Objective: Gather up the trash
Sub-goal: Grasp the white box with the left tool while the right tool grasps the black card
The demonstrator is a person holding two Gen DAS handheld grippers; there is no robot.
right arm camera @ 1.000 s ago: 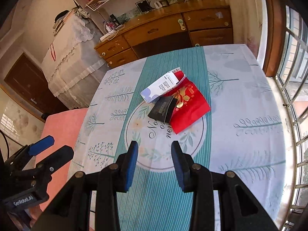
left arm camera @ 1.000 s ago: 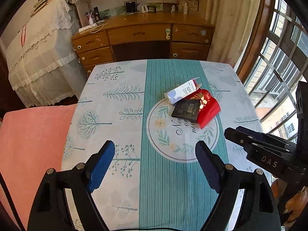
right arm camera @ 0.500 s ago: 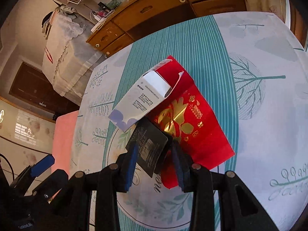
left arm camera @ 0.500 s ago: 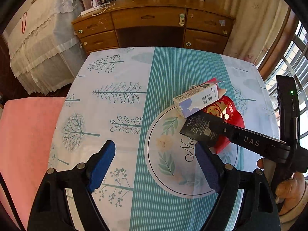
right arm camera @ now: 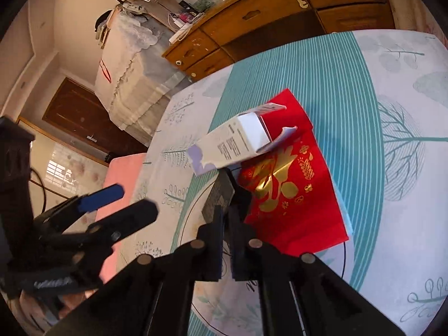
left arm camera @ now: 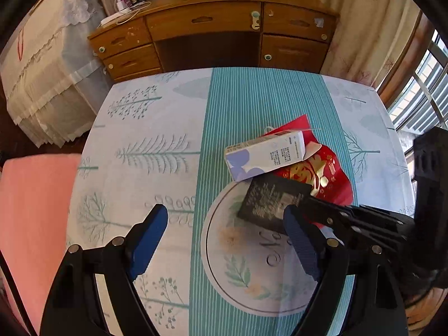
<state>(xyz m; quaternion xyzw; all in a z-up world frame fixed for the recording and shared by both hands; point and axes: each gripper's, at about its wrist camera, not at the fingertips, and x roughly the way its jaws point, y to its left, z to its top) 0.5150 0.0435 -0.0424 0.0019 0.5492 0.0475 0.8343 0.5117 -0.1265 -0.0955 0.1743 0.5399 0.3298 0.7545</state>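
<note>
A: Right wrist view: my right gripper [right arm camera: 226, 218] has clamped down on the near edge of the black packet [right arm camera: 221, 193], pads tight against it. Packet lies on the tablecloth [right arm camera: 392, 224], tucked under the white box [right arm camera: 232, 140].

B: And the other trash?

A: White box rests across the red envelope [right arm camera: 294, 196], one end flap open. Envelope flat on the cloth, partly under both the box and the packet.

B: Left side?

A: My left gripper [left arm camera: 228, 235] hangs wide apart over the round print on the cloth, nothing between the blue pads [left arm camera: 148, 232]. Black packet [left arm camera: 268, 201] sits just beyond its right pad. Right gripper comes in from the right edge in that view, tips on the packet.

B: Background?

A: Wooden desk [left arm camera: 212, 28] past the table's far end, pink seat [left arm camera: 30, 210] to the left.
</note>
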